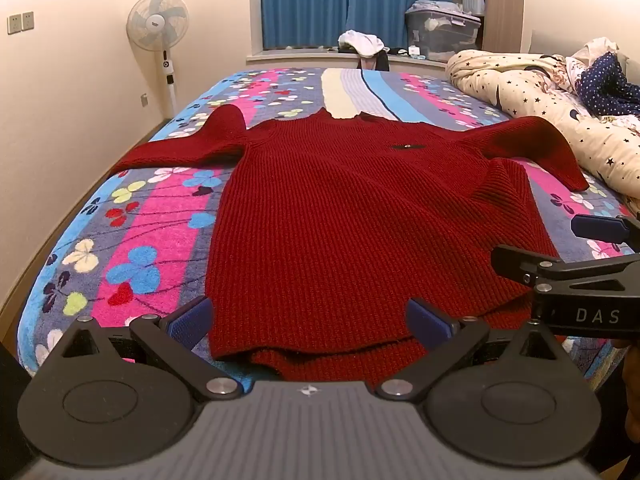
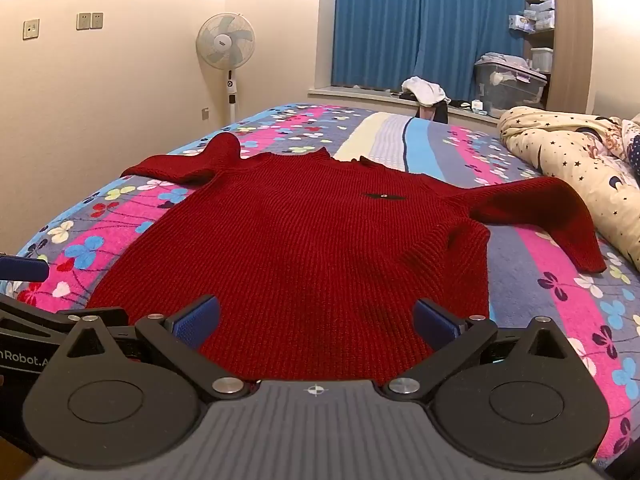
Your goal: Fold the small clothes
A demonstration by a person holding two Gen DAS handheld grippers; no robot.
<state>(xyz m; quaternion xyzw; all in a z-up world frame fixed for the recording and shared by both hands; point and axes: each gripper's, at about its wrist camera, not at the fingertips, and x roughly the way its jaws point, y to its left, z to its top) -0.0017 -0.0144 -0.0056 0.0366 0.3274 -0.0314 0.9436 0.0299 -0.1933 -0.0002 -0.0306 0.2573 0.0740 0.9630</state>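
A dark red knit sweater point(image 1: 340, 208) lies flat, front up, on the bed with both sleeves spread out; it also shows in the right wrist view point(image 2: 304, 240). Its hem is nearest me. My left gripper point(image 1: 310, 316) is open, its blue pads either side of the hem's left part. My right gripper point(image 2: 316, 320) is open over the hem's right part. The right gripper also shows in the left wrist view point(image 1: 552, 248), its jaws apart. The left gripper's fingertip point(image 2: 24, 270) pokes into the right wrist view at the left edge.
The bed has a floral pink, blue and grey blanket point(image 1: 132, 240). A rolled star-print duvet point(image 1: 540, 100) lies along the right side. A standing fan point(image 1: 158, 20) is by the left wall. A storage box point(image 1: 440, 34) and clothes sit on the window sill.
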